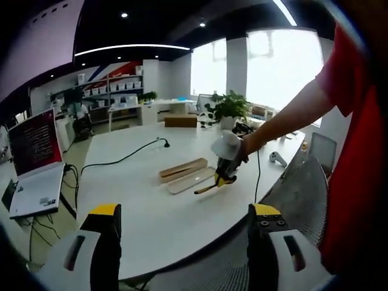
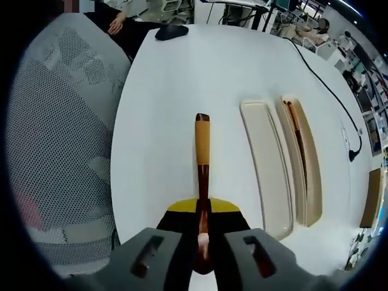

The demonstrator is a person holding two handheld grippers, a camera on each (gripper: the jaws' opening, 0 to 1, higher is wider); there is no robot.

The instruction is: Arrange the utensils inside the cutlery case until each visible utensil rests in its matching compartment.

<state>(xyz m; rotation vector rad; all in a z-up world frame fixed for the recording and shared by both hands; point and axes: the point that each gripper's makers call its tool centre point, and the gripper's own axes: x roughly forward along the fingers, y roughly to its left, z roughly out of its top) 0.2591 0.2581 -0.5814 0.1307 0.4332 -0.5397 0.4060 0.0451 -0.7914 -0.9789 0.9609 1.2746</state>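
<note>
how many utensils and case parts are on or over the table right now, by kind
utensils: 2, one held in the right gripper over the table, one lying in the wooden case base
case parts: 2, the wooden base and the pale lid beside it
total: 4

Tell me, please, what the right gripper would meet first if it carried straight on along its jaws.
Probably only the bare white table: the right gripper, shut on a wooden-handled utensil, points past the cutlery case, which lies beside that line. Depth is unclear.
</note>
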